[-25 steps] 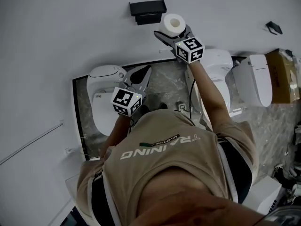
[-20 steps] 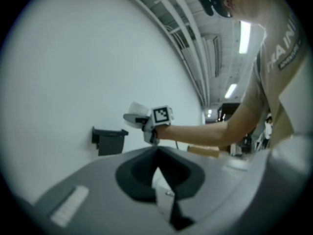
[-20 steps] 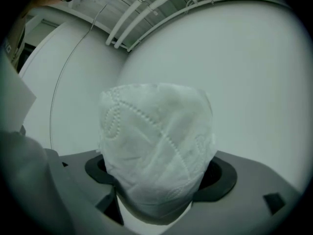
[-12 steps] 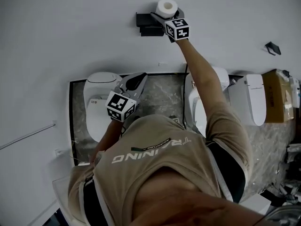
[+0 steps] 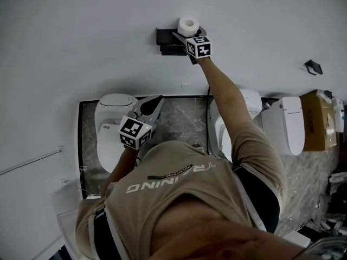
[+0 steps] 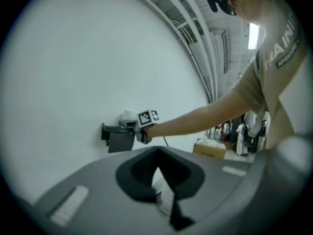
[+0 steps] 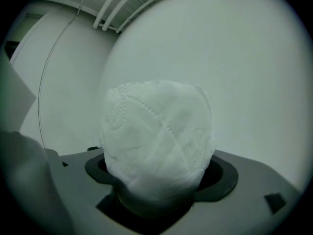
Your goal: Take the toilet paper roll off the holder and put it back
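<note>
The white toilet paper roll (image 5: 188,25) is up at the wall, right beside the black holder (image 5: 167,38). My right gripper (image 5: 187,32) is shut on it, arm stretched out to the wall. In the right gripper view the embossed roll (image 7: 156,131) fills the middle, seated between the jaws in front of the plain wall. My left gripper (image 5: 157,99) hangs low above a toilet, its fingers meeting at the tip with nothing in them. From the left gripper view the holder (image 6: 117,140) and roll (image 6: 127,115) show far off on the wall.
Below the wall stand three white toilets: one at the left (image 5: 111,123), one in the middle (image 5: 246,118), one at the right (image 5: 293,123). A cardboard box (image 5: 320,118) is far right. A small black hook (image 5: 312,66) is on the wall. A thin rail (image 5: 27,164) runs at the left.
My right gripper has carried the roll further out to the wall, up against the holder. The left gripper has stayed low by the toilet.
</note>
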`<state>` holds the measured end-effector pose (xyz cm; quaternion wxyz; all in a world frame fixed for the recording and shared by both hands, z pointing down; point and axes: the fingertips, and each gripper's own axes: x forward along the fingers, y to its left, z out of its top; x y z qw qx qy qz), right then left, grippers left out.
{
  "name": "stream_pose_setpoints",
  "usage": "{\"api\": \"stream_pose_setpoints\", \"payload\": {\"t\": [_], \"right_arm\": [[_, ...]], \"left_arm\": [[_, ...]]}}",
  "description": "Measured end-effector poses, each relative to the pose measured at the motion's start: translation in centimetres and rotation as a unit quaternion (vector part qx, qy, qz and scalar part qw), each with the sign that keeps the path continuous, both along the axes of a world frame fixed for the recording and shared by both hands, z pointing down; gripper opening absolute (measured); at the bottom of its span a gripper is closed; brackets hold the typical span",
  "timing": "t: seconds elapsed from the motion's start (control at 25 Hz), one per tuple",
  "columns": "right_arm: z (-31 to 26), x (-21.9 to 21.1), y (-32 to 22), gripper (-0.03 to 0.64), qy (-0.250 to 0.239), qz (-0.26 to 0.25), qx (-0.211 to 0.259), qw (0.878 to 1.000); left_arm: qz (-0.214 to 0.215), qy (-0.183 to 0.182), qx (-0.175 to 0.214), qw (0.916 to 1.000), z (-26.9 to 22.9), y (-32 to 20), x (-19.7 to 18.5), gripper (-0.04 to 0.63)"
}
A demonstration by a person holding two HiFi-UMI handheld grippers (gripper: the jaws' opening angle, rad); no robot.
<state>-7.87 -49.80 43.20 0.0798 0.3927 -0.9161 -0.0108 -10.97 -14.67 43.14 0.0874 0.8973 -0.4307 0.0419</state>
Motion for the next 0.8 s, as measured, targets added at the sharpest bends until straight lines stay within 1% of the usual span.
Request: {"api": "stream_pose_setpoints", "payload": {"t": [0.12, 0.2, 0.32, 0.4, 0.64, 0.8], "right_arm": [[0.4, -0.3, 0.0, 0.408, 0.015, -0.006, -0.022, 1.000], [0.4, -0.2, 0.3, 0.408, 0.014, -0.006, -0.035, 0.999], [0.3, 0.2, 1.0, 0.408, 0.012, -0.009, -0.032, 0.999], [0.4, 0.6, 1.4, 0.408, 0.011, -0.004, -0.027, 1.000], [0.8, 2.7, 4.2, 0.408, -0.033, 0.020, -0.027, 0.999], [0.3, 3.2, 7.7, 0.408, -0.046, 0.014, -0.019, 0.999]], "left_arm": [[0.009, -0.004, 0.004, 0.9999, -0.3, -0.5, 0.5, 0.000], [0.018, -0.007, 0.010, 0.9998, -0.6, -0.7, 1.1, 0.000], [0.030, -0.006, 0.012, 0.9995, -0.7, -0.8, 1.6, 0.000], [0.030, -0.002, 0.009, 0.9995, -0.6, -0.9, 1.5, 0.000], [0.032, 0.007, -0.003, 0.9994, 0.0, -0.5, 1.3, 0.000], [0.035, 0.003, 0.001, 0.9994, -0.2, -0.4, 1.0, 0.000]]}}
